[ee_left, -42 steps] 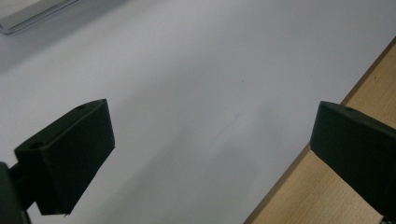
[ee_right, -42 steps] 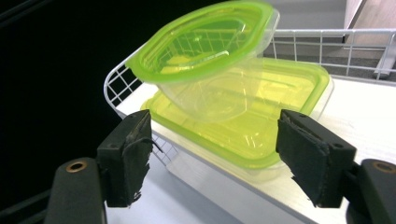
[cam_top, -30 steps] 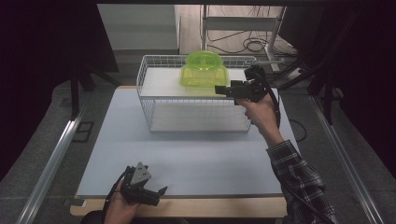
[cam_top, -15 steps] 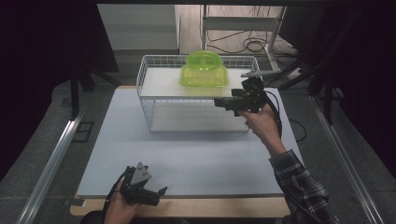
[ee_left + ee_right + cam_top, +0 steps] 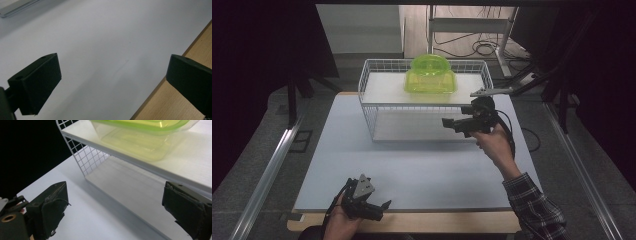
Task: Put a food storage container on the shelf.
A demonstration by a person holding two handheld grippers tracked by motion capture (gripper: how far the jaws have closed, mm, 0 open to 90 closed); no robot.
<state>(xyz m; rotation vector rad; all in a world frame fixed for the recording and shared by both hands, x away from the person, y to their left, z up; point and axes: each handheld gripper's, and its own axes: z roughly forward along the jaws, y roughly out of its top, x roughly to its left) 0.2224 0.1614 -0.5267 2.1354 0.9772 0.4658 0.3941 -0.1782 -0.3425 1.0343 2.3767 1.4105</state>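
White table top (image 5: 412,165) on wood, grey floor (image 5: 257,150), dark surroundings, cables (image 5: 482,48) on floor behind, metal rail (image 5: 267,175)

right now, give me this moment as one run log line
right gripper: jaws just opening, empty, by rack front | tub: on rack's upper shelf, untouched | left gripper: open, empty, at table near edge
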